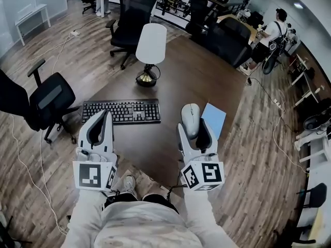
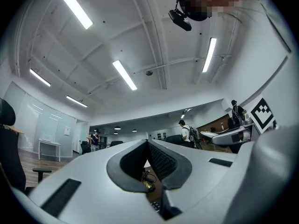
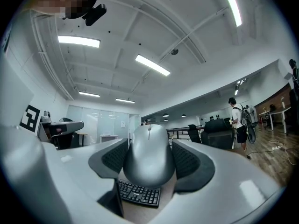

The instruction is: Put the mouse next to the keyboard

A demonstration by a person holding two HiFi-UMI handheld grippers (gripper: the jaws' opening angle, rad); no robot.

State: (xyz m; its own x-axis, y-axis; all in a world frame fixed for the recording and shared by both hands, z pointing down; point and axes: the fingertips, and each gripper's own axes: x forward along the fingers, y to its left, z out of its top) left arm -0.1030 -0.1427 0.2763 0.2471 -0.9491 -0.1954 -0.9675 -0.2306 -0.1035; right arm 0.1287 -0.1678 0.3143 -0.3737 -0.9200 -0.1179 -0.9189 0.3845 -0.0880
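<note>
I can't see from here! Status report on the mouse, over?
Right gripper shut on mouse. Left gripper shut, empty. Mouse held right of keyboard. Nothing between them.

Bright ceiling strip lights [image 2: 125,75]; sharp focus; strong fisheye edge distortion.

Bare desk [image 1: 170,138] lying open right of keyboard [image 1: 121,111]; blue pad [image 1: 213,119] bounding gap on right; lamp [image 1: 150,50] standing behind keyboard, blocking far side; chair [image 1: 49,99] standing beside left edge.

Wood-plank floor [image 1: 258,154], black office chairs [image 1: 132,14], ceiling strip lights [image 2: 124,74]; far wall [image 3: 100,122] looks glazed.
</note>
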